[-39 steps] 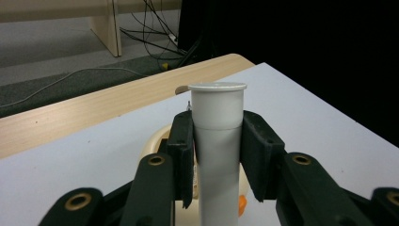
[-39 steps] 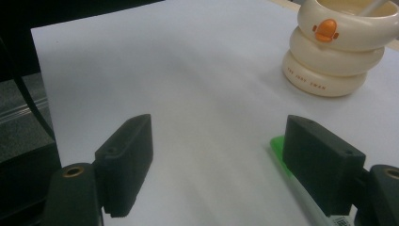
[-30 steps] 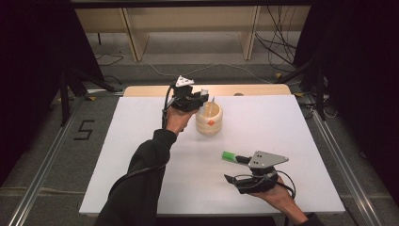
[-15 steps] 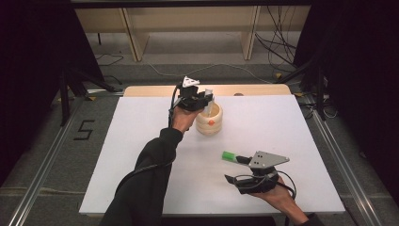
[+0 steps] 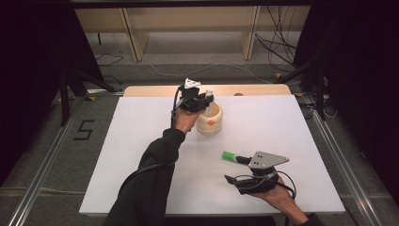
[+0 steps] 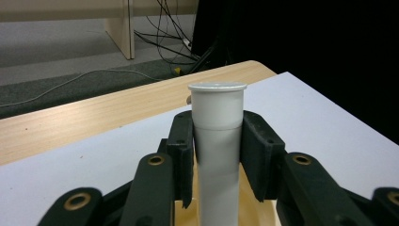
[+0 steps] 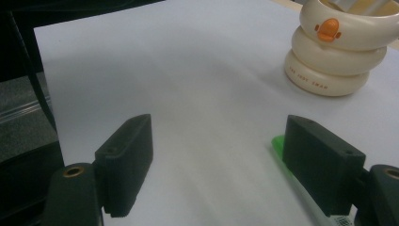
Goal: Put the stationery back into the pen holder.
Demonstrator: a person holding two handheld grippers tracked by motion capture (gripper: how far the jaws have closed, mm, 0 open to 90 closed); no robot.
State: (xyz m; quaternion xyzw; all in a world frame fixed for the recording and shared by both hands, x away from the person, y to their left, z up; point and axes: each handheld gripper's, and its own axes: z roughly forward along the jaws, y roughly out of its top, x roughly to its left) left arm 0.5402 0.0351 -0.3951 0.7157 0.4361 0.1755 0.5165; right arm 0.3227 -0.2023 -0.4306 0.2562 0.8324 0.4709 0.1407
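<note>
My left gripper (image 5: 206, 100) is shut on an upright white tube (image 6: 217, 103) with a flat cap, its pads pressing on both sides. It holds the tube (image 5: 209, 97) over the mouth of a cream ring-shaped cup (image 5: 210, 124) with an orange mark, at the far middle of the white table top. The tube's lower end is hidden, so I cannot tell whether it touches the cup. My right gripper (image 7: 219, 155) stands open low over the table near the front. A green-capped pen (image 7: 278, 143) lies just by its right jaw, untouched.
The white board (image 5: 131, 155) lies on a wooden table whose bare edge (image 5: 150, 90) runs along the back. The cup (image 7: 335, 52) has pale sticks in it. Metal rails, cables and shelf legs are on the floor beyond and beside the table.
My left hand has carried the white tube a little to the right and lower, over the cup. The right gripper has kept still.
</note>
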